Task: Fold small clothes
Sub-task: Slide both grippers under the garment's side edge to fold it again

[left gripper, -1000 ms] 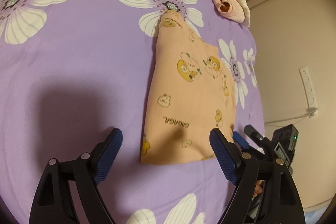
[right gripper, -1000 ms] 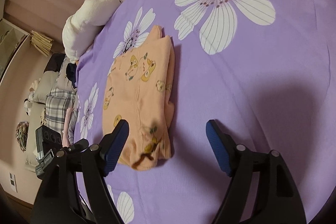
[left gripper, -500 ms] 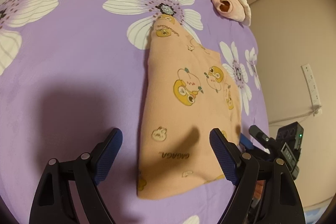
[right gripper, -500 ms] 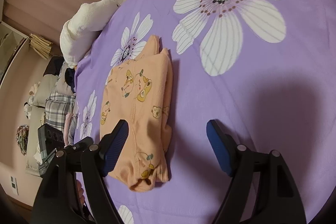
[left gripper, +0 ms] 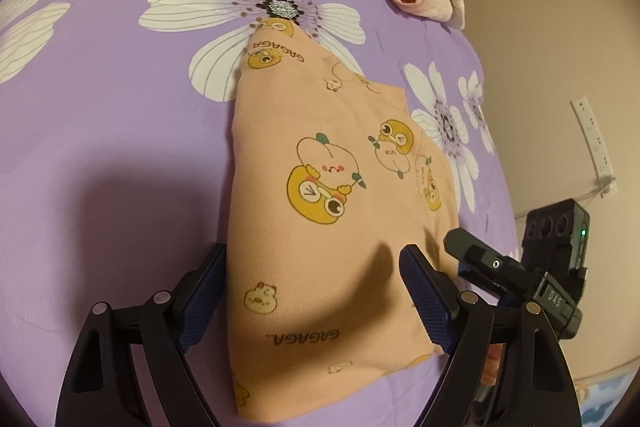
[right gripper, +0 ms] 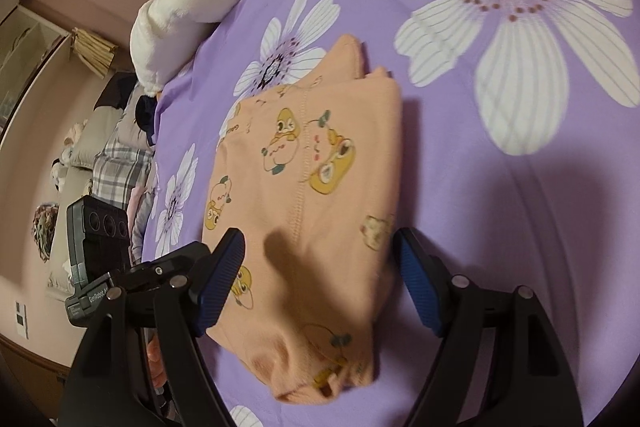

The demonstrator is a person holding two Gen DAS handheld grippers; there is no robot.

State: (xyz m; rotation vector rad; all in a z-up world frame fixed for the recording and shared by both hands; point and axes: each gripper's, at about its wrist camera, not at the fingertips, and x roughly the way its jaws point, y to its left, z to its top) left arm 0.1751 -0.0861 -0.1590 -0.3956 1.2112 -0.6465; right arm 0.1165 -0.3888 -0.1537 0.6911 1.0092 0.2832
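Moved: both your grippers have closed in on the garment (left gripper: 332,211); its near end now sits between each pair of jaws.
Grippers: left gripper (left gripper: 312,297) and right gripper (right gripper: 318,283) both spread, clamping nothing.
Garment: flat on the purple sheet (left gripper: 100,107).
Progress: already folded lengthwise; a crosswise fold likely remains.
Axis: long axis runs away from you, narrow end far.

Home bedroom, purple flower-print bedsheet (left gripper: 120,147), white plush pillow (right gripper: 180,7), plaid bedding (right gripper: 116,167), wall socket (left gripper: 596,139)
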